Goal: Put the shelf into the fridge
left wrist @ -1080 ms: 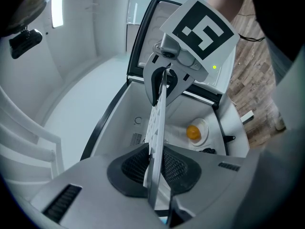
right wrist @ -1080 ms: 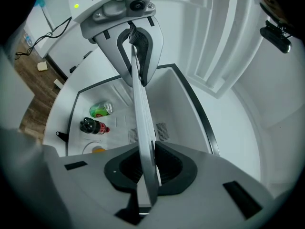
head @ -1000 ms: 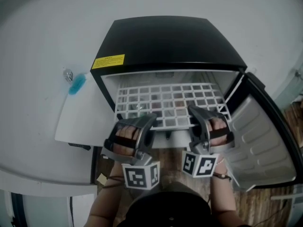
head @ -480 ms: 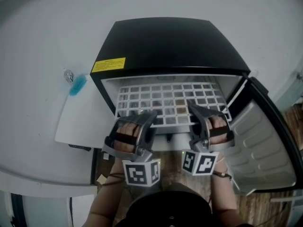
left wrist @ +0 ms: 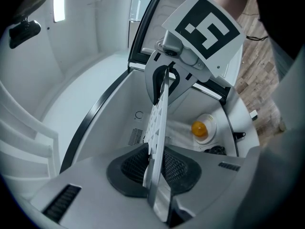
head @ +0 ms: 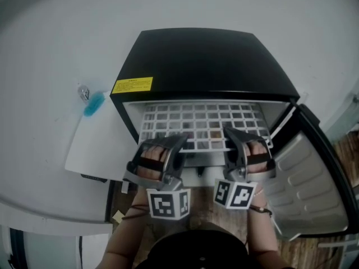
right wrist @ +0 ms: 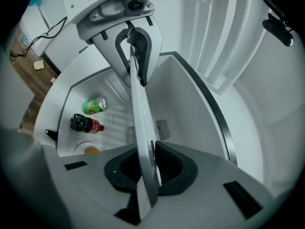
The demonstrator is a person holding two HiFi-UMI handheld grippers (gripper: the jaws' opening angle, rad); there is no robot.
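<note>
A white grid shelf [head: 202,122] lies level in the mouth of the small black fridge [head: 207,60], its back part under the fridge's top. My left gripper [head: 178,142] is shut on the shelf's front edge at the left. My right gripper [head: 229,136] is shut on the same edge at the right. In the left gripper view the shelf [left wrist: 159,123] runs edge-on between the pads of the left gripper [left wrist: 155,168], with the right gripper [left wrist: 164,80] clamped further along. In the right gripper view the shelf [right wrist: 140,109] sits between the pads of the right gripper [right wrist: 147,171].
The fridge door [head: 305,178] hangs open at the right. On the fridge floor lie a green can [right wrist: 94,105], a dark bottle [right wrist: 86,124] and an orange thing [left wrist: 200,128] in a round cup. A blue item [head: 92,102] lies left of the fridge. Wooden floor shows below.
The shelf sits a little deeper under the fridge's top than a second ago. Both grippers keep their hold on its front edge.
</note>
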